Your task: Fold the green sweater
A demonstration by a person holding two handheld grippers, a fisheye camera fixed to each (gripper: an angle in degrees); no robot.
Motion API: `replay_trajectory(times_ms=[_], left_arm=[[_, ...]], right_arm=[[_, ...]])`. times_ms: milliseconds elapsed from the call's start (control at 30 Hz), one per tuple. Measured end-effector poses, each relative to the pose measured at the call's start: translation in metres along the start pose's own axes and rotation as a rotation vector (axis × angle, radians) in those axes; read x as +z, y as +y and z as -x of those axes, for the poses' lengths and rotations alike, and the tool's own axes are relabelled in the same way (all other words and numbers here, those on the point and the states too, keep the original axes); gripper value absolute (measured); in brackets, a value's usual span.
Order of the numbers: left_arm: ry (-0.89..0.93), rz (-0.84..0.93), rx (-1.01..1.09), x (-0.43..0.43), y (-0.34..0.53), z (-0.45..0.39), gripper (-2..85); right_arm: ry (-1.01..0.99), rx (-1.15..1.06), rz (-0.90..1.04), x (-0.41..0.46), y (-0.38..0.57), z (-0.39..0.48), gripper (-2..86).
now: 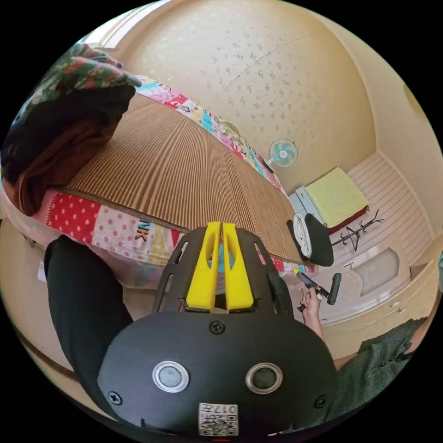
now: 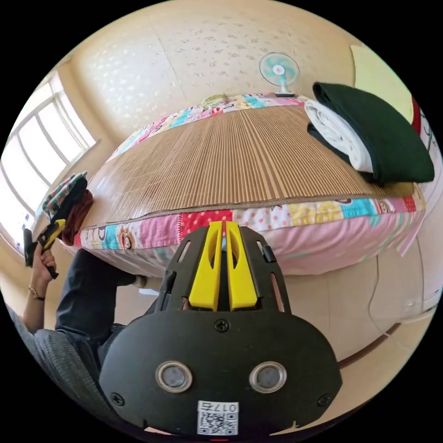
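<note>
In the right gripper view, going left to right, we see a bright window (image 2: 27, 175), then our left hand-held gripper (image 2: 46, 240) raised in one hand beside a pile of clothes (image 2: 67, 203) at the bed's left end. A ribbed straw mat (image 2: 230, 161) covers the bed (image 2: 286, 240) over a patchwork sheet. A fan (image 2: 278, 70) stands behind it against the pale patterned wall. At the right end lies a folded stack, white cloth wrapped in the dark green sweater (image 2: 378, 134). Our right hand-held gripper (image 2: 223, 267) hangs before the bed's edge, yellow jaws clenched together on nothing. In the left gripper view, the left one (image 1: 220, 272) is likewise closed and empty, short of the mat.
</note>
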State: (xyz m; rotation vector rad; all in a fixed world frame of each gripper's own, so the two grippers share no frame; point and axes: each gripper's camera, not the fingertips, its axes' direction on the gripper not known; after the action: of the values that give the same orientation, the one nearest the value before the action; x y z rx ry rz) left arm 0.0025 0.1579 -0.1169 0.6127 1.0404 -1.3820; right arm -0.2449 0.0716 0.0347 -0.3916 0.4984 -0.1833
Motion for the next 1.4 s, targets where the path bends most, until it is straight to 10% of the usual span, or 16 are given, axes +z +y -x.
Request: replay_trajectory(times_ms=[400,633,900,1167,1400], left_arm=[[-0.495,-0.412,-0.115,-0.131,-0.111,0.062,14.1],[-0.274,-0.199,-0.372,-0.056,-0.148,0.101,10.7],[0.097,-0.019,0.052,-0.002,-0.132,-0.031,5.6],[0.301,0.454,0.549,0.085,0.084,-0.133,5.9],[0.287,0.744,0.546,0.114,0.231,-0.147,6.2]], right_arm=[[0.094,-0.036,0.196,0.107,-0.025,0.04,0.4],[0.022,0.003,0.206,0.122,-0.018,0.017,0.4],[-0.095,0.092,0.214,0.133,-0.011,-0.029,0.4],[-0.378,0.249,0.195,0.145,0.011,-0.111,0.5],[-0.243,0.162,0.198,0.141,0.019,-0.115,1.0]])
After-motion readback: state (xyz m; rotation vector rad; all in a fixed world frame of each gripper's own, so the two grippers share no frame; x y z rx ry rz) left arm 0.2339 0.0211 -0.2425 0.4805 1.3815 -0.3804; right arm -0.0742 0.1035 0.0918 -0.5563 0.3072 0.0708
